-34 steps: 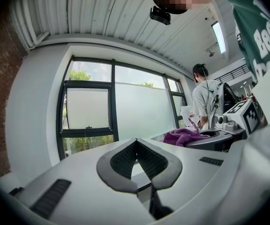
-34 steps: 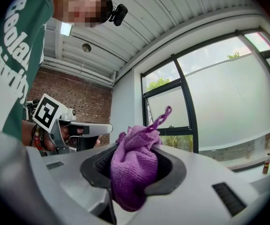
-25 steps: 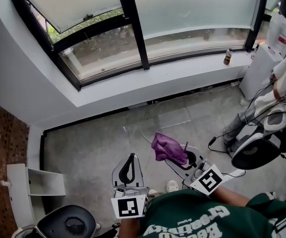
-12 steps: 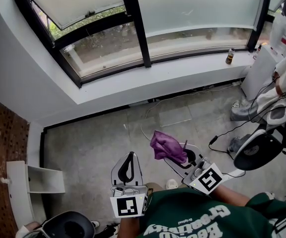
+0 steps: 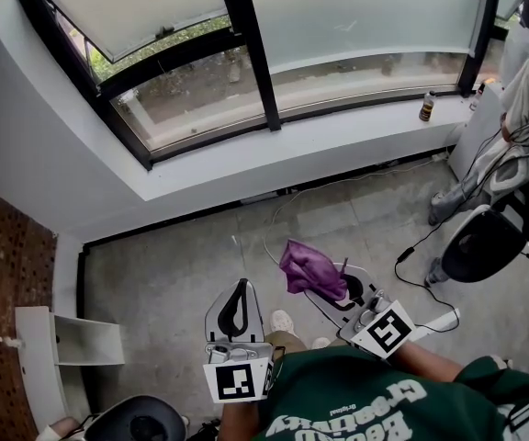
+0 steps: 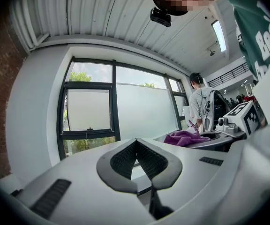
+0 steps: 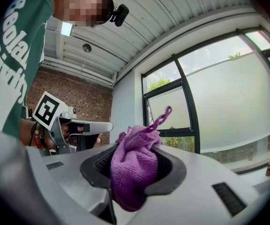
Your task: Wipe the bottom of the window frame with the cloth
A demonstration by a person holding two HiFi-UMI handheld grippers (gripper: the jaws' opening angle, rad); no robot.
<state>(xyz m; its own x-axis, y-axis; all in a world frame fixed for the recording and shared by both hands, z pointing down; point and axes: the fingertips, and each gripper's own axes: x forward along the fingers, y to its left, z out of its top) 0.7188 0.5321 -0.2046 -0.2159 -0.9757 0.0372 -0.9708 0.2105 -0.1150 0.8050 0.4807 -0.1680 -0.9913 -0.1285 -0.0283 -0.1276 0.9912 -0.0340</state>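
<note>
Purple cloth (image 5: 309, 272) is sitting bunched at lower centre, my right gripper (image 5: 336, 294) clamping it firmly. Left gripper (image 5: 237, 312) is showing jaws together, holding nothing. Frame (image 5: 338, 108) is lying well apart, upper centre; I am recommending flat, full-length strokes.

1. The cloth (image 7: 132, 172) is purple, soft and nubbly like towelling, with a matt pile.
2. The left gripper (image 6: 136, 143) and right gripper (image 7: 136, 146) have smooth, matt, pale grey plastic shells. Their dark jaw pads carry a fine grid texture.
3. The window frame (image 5: 249, 53) is black and smooth, seemingly metal.
4. The glass (image 5: 356, 16) is milky and frosted above, clear below.
5. The sill (image 5: 274, 159) is white, smooth and matt.
6. The floor (image 5: 173, 265) is dull, mottled grey tile.
7. The brick wall (image 5: 3, 265) is rough and red-brown.
</note>
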